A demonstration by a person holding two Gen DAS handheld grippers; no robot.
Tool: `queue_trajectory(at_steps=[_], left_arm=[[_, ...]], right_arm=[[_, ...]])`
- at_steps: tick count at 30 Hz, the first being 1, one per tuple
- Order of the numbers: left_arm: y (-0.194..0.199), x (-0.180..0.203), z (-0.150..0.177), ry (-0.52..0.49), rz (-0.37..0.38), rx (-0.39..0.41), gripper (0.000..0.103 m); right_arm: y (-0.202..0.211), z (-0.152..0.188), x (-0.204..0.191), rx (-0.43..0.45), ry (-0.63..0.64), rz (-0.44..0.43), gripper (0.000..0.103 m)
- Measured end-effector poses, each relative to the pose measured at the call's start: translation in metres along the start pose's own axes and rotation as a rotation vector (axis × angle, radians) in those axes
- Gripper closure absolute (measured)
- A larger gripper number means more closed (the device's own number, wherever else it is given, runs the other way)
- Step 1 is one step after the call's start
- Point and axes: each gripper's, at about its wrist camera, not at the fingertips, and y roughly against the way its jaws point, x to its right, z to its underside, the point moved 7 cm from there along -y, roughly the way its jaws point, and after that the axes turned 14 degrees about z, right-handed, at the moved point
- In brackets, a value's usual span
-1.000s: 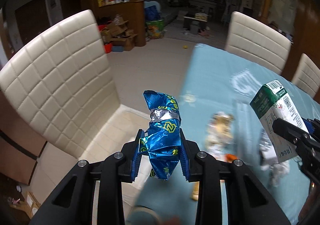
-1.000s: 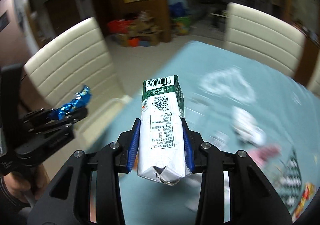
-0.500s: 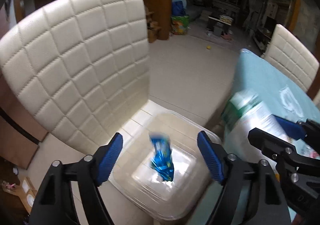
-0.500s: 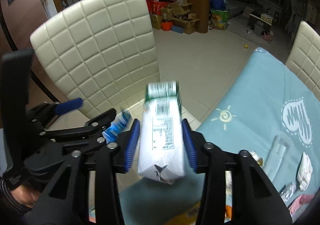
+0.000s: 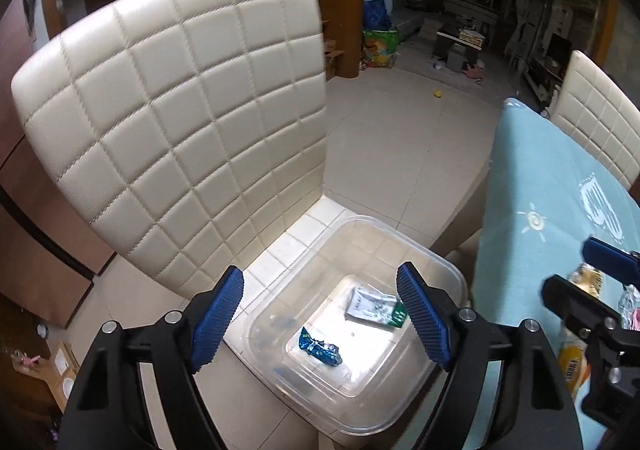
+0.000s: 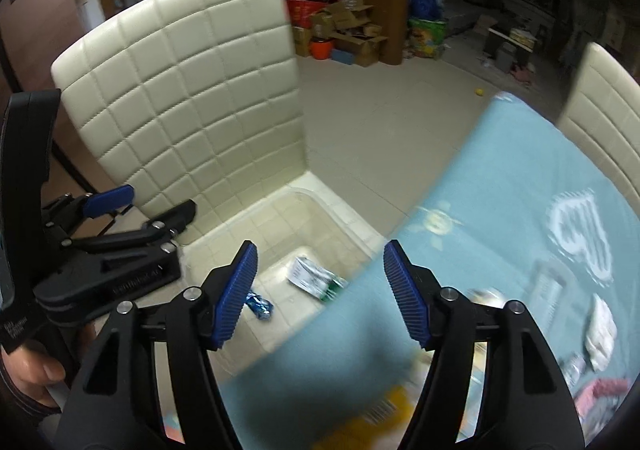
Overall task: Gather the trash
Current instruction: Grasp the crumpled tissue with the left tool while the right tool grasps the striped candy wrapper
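Trash (image 6: 598,330) left on the table (image 6: 520,186) lies right of both grippers; right gripper (image 6: 318,292) nearer, both spread wide, holding nothing; left gripper (image 5: 320,314) over bin (image 5: 448,266).

A home dining room (quilted chair (image 5: 192,122), clothed table (image 6: 500,210), living room beyond)

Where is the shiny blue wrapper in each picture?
Left wrist view: the blue wrapper lies low in the middle, on the bottom of the clear bin, left of the carton.
Right wrist view: it sits low and left of middle, beside the left finger of the right hand-held gripper.
Shared landmark: the quilted cream chair that holds the bin shows in both.
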Motion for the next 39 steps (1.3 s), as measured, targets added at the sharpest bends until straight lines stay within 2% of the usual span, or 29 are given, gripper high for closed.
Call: queue_trajectory(at_steps=[2, 7, 10, 16, 21, 23, 26, 31, 33, 34, 35, 36, 37, 39], left_arm=[[0.002, 0.017, 0.001, -0.007, 0.028, -0.001, 0.026], [0.010, 0.088, 0.009, -0.096, 0.115, -0.019, 0.026], [0.017, 0.148, 0.023, -0.190, 0.193, -0.045, 0.026], [0.038, 0.270, 0.072, -0.374, 0.309, -0.092, 0.026], [0.055, 0.345, 0.111, -0.461, 0.356, -0.123, 0.026], [0.059, 0.365, 0.123, -0.474, 0.359, -0.129, 0.026], [0.061, 0.382, 0.138, -0.481, 0.356, -0.154, 0.026], [0.054, 0.381, 0.149, -0.467, 0.316, -0.166, 0.026], [0.044, 0.376, 0.151, -0.441, 0.300, -0.178, 0.026], [0.039, 0.371, 0.151, -0.425, 0.293, -0.187, 0.026], [0.035, 0.369, 0.152, -0.415, 0.289, -0.193, 0.026], [0.031, 0.365, 0.151, -0.405, 0.285, -0.202, 0.026], [0.024, 0.362, 0.150, -0.393, 0.284, -0.216, 0.026], [0.014, 0.362, 0.151, -0.373, 0.302, -0.244, 0.026]], right_arm=[[0.008, 0.008, 0.022, 0.000, -0.032, 0.035, 0.024], [0.048, 0.058, 0.112, 0.011, -0.170, 0.199, 0.020], [0.070, 0.095, 0.160, -0.013, -0.253, 0.276, 0.020], [0.117, 0.199, 0.266, -0.087, -0.446, 0.456, 0.019], [0.146, 0.287, 0.348, -0.180, -0.557, 0.616, 0.019], [0.148, 0.310, 0.370, -0.215, -0.599, 0.628, 0.017], [0.139, 0.341, 0.390, -0.283, -0.612, 0.594, 0.017], [0.120, 0.361, 0.399, -0.335, -0.610, 0.568, 0.017], [0.111, 0.369, 0.397, -0.356, -0.612, 0.550, 0.022], [0.111, 0.371, 0.396, -0.335, -0.629, 0.528, 0.034], [0.111, 0.371, 0.394, -0.314, -0.643, 0.501, 0.051], [0.111, 0.368, 0.392, -0.302, -0.649, 0.488, 0.058], [0.112, 0.366, 0.391, -0.298, -0.649, 0.502, 0.080], [0.110, 0.359, 0.389, -0.273, -0.680, 0.449, 0.082]])
